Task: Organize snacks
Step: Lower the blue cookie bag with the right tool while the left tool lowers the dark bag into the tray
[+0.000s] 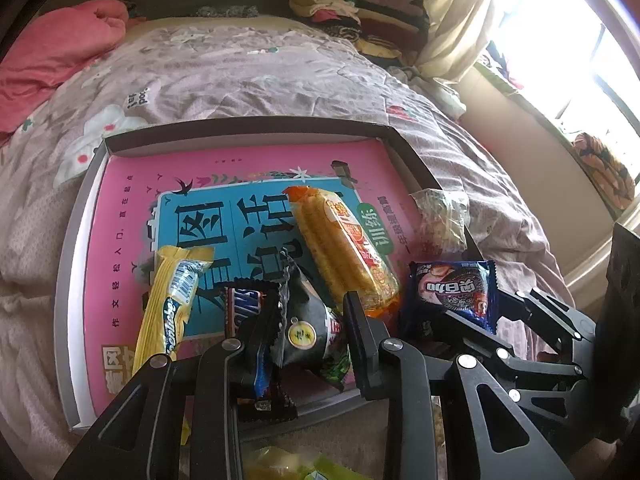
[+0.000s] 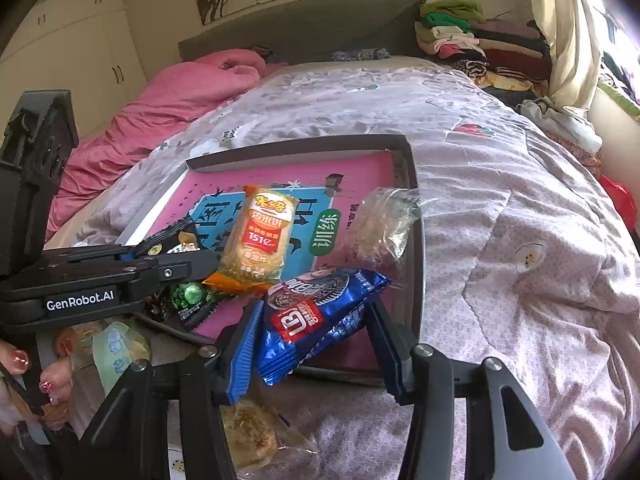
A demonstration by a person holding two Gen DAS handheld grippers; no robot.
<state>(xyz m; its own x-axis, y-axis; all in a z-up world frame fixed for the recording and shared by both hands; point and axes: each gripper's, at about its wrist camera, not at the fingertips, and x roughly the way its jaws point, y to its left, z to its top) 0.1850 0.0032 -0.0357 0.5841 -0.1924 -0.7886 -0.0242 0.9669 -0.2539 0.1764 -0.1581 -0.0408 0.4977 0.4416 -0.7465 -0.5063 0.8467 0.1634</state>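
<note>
**Both tools carry snacks over the tray**

Left tool (image 1: 310, 332) pinches a black snack packet (image 1: 298, 330); right tool (image 2: 312, 344) grips the blue Oreo pack (image 2: 316, 312), both above the tray's (image 2: 416, 240) near edge, seemingly ready to drop beside the rice cracker pack (image 2: 258, 240).

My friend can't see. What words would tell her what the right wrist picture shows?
The right gripper holds a blue cookie packet over a shallow box on a bed. An orange rice cracker pack lies inside.
</note>
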